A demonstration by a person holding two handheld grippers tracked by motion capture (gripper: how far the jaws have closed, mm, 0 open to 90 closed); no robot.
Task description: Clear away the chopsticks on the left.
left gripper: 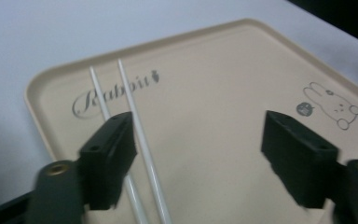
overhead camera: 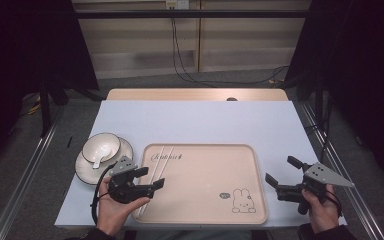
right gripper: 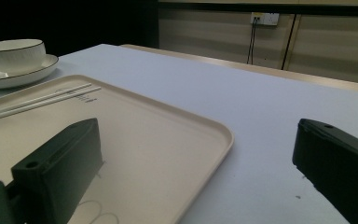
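— Item: chopsticks (overhead camera: 159, 168). Orientation?
— Pair side by side, long axis running from the tray's (overhead camera: 205, 217) near-left edge toward its far-left corner.
— Containers?
— Tray holds the chopsticks; bowl (overhead camera: 101, 147) with spoon (overhead camera: 100, 158) sits on a plate (overhead camera: 84, 172) near the table's left edge.
— Your grippers?
— Your left gripper (overhead camera: 150, 183) hovers over the chopsticks, jaws wide, empty. Your right gripper (overhead camera: 281, 176), near the tray's right edge, likewise gapes empty.

The surface (overhead camera: 200, 120) is pale blue-white, with a wooden strip along its far edge. A beige tray (overhead camera: 260, 210) lies on its near middle, printed with a rabbit and script lettering. Just left of the tray sits a white plate (overhead camera: 85, 172) with a dark rim, carrying a bowl (overhead camera: 102, 145).
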